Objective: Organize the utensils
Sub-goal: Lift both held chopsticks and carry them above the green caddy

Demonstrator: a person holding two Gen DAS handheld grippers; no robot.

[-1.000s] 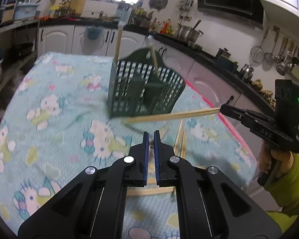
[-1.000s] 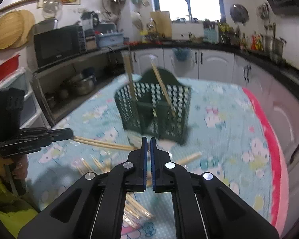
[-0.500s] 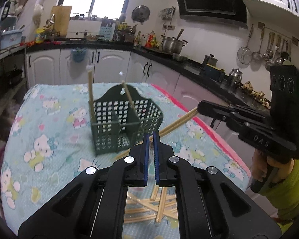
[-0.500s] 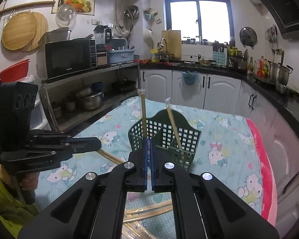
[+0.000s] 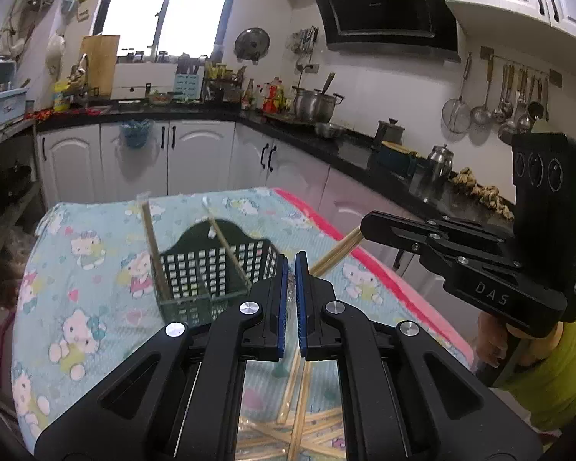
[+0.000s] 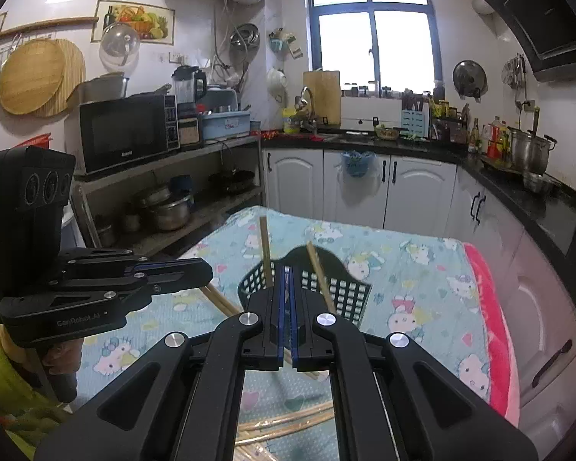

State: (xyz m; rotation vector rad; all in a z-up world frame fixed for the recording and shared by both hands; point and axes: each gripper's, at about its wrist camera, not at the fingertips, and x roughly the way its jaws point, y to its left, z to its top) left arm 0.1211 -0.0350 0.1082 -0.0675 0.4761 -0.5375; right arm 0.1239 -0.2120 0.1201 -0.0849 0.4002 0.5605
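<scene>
Clamping a pair of wooden chopsticks (image 5: 336, 251) at one end, the right gripper (image 5: 364, 226) is held above the table, its jaws closed on them; the left gripper (image 5: 291, 299) is likewise closed, and a chopstick pair (image 6: 220, 301) is seen projecting from its tips. The green slotted basket (image 5: 211, 272) is positioned on the cartoon-print tablecloth (image 5: 96, 269) beyond both grippers, with two chopsticks (image 5: 153, 253) standing tilted inside. Loose chopsticks (image 5: 299, 415) are scattered on the cloth beneath the grippers.

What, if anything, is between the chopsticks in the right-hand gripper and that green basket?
Nothing visible blocks them. The held chopsticks at the right gripper point toward the green basket across open air. Its top is open, though two other chopsticks already stand inside.
</scene>
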